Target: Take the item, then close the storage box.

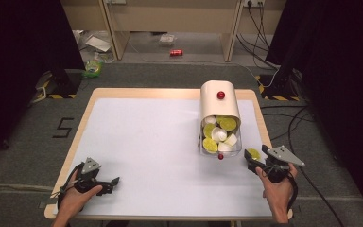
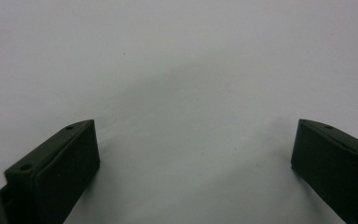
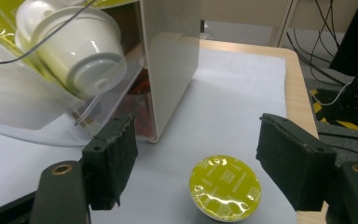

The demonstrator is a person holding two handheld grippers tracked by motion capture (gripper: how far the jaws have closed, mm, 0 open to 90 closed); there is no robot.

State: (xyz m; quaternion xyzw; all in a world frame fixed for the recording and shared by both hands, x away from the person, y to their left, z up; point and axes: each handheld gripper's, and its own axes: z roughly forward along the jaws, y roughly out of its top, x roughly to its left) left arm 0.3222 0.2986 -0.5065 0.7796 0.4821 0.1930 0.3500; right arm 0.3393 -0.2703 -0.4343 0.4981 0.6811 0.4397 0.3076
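Observation:
A cream capsule holder with a red knob stands at the table's right back. Its clear front bin holds several capsules, some white, some with yellow-green foil lids. In the right gripper view the clear bin and a white capsule loom at the upper left. One yellow-green foil capsule lies lid up on the white table between the wide-apart jaws of my right gripper, touching neither. From above, that capsule lies just right of the bin, at my right gripper. My left gripper rests open at the front left, over bare table.
The white table top has a wooden rim, and its right edge runs close to my right gripper. Cables trail over the floor at the right. A red can and litter lie on the floor beyond the table.

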